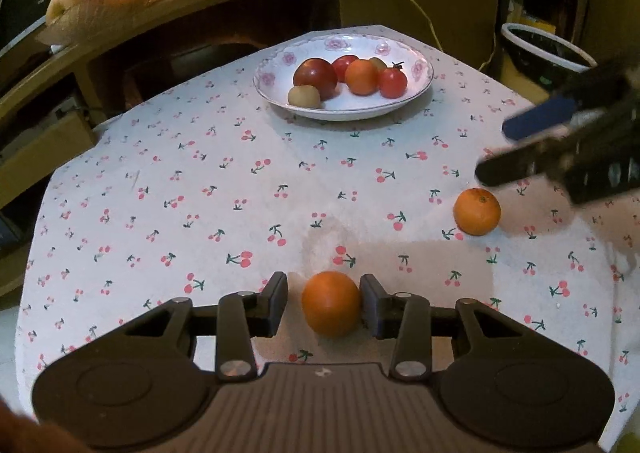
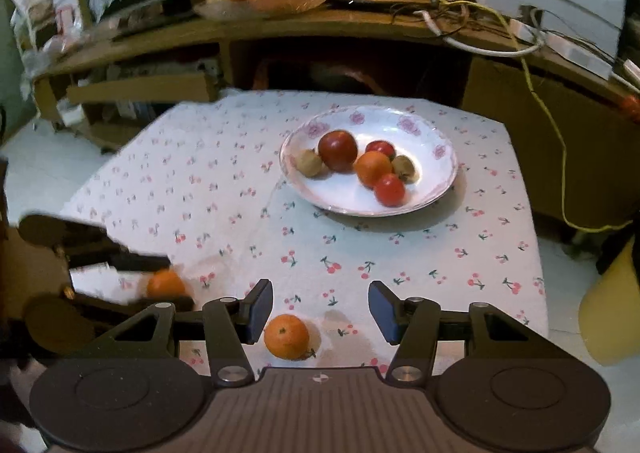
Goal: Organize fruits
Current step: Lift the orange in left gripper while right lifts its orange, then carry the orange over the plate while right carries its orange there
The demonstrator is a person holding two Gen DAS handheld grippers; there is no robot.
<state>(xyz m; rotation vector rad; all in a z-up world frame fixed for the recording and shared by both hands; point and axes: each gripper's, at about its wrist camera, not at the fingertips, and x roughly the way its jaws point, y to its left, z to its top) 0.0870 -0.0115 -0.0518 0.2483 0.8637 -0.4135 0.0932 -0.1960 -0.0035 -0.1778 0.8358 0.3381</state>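
- The left gripper (image 1: 323, 303) is spread around an orange (image 1: 331, 303); the right pad touches it, the left pad stands apart.
- The right gripper (image 2: 320, 311) gapes wide, a tangerine (image 2: 287, 336) by its left finger (not gripped).
- The plate (image 1: 416, 91) of fruit sits at 12 o'clock on the cloth (image 1: 200, 181).

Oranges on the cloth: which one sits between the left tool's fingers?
The stemless-looking orange nearest the cloth's front edge, between the left tool fingers; the other orange lies apart, stem scar up.

Two oranges (image 1: 331, 303) (image 1: 477, 211) on the tablecloth (image 1: 224, 189), plate (image 1: 344, 111) behind them
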